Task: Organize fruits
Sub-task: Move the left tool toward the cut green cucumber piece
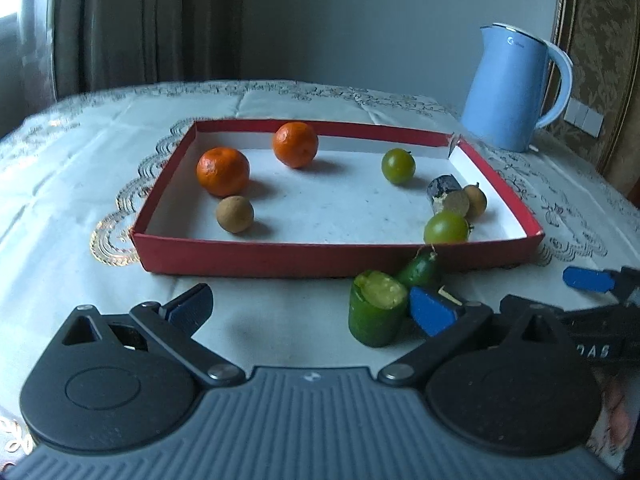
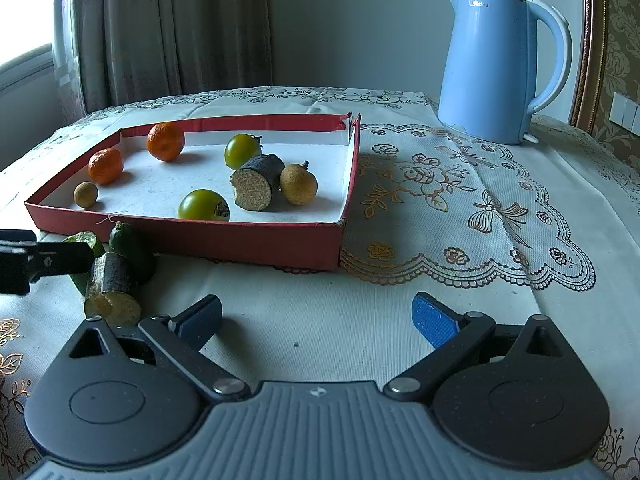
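Observation:
A red tray (image 1: 280,254) (image 2: 248,240) holds two oranges (image 1: 223,171) (image 1: 295,144), two green tomatoes (image 1: 398,165) (image 1: 446,229), two brown longans (image 1: 235,214) (image 2: 298,183) and a dark cut piece (image 2: 256,188). In front of the tray lie a cut cucumber piece (image 1: 376,314) (image 2: 86,240), a small whole cucumber (image 1: 421,271) (image 2: 132,250) and a dark cut stub (image 2: 112,290). My left gripper (image 1: 310,312) is open, its right finger beside the cucumber piece. My right gripper (image 2: 316,320) is open and empty over the cloth.
A blue kettle (image 2: 496,64) (image 1: 516,88) stands at the back right. A lace doily (image 2: 460,208) lies right of the tray on the white tablecloth. Curtains hang behind the table. The right gripper's finger (image 1: 588,280) shows at the left wrist view's right edge.

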Available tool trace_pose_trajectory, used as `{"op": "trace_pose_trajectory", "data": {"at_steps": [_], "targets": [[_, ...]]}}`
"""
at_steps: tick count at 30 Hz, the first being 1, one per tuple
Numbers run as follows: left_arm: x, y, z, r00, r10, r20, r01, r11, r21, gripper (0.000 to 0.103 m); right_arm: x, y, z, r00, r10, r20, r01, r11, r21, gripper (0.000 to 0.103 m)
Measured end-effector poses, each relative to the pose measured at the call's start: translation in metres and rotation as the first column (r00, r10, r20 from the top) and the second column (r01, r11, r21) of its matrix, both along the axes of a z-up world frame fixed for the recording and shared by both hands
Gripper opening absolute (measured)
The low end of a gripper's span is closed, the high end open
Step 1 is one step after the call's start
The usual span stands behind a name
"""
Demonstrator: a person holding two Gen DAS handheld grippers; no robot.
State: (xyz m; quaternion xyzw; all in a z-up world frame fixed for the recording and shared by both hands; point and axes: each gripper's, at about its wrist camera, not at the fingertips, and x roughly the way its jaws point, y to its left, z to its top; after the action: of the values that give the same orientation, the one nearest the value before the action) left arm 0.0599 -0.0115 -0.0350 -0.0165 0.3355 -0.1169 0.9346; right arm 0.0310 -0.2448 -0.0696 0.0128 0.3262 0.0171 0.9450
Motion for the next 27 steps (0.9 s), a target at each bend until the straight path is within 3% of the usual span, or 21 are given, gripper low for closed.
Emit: {"op": "trace_pose_trajectory", "data": {"at_steps": [4, 7, 16, 22, 24, 27], "targets": [[0.015, -0.006, 0.001, 0.999, 0.009, -0.045, -0.011, 0.999, -0.034, 0.103, 0.000, 0.000, 0.000, 1.000, 0.000, 0.000, 0.000, 1.000, 0.001, 0.102], [0.010, -0.007, 0.000, 1.000, 0.000, -0.017, 0.000, 1.000, 0.029, 0.103, 0.000, 0.000, 0.000, 1.000, 0.000, 0.000, 0.000, 1.000, 0.000, 0.102], [0.002, 0.000, 0.001, 1.000, -0.009, -0.010, 0.010, 0.999, 0.046, 0.103, 0.000, 0.000, 0.000, 1.000, 0.000, 0.000, 0.000, 1.000, -0.001, 0.102], [0.006, -0.021, -0.001, 1.000, -0.021, 0.024, 0.017, 0.989, 0.148, 0.103, 0.000, 0.001, 0.000, 1.000, 0.000, 0.000, 0.000, 1.000, -0.001, 0.102], [0.004, -0.017, -0.001, 1.000, -0.013, 0.016, 0.011, 0.991, 0.133, 0.103, 0.000, 0.000, 0.000, 1.000, 0.000, 0.000, 0.000, 1.000, -0.001, 0.102], [-0.003, -0.014, 0.001, 0.999, -0.031, 0.016, 0.029, 0.993, 0.117, 0.092, 0.000, 0.000, 0.000, 1.000, 0.000, 0.001, 0.000, 1.000, -0.001, 0.102]]}}
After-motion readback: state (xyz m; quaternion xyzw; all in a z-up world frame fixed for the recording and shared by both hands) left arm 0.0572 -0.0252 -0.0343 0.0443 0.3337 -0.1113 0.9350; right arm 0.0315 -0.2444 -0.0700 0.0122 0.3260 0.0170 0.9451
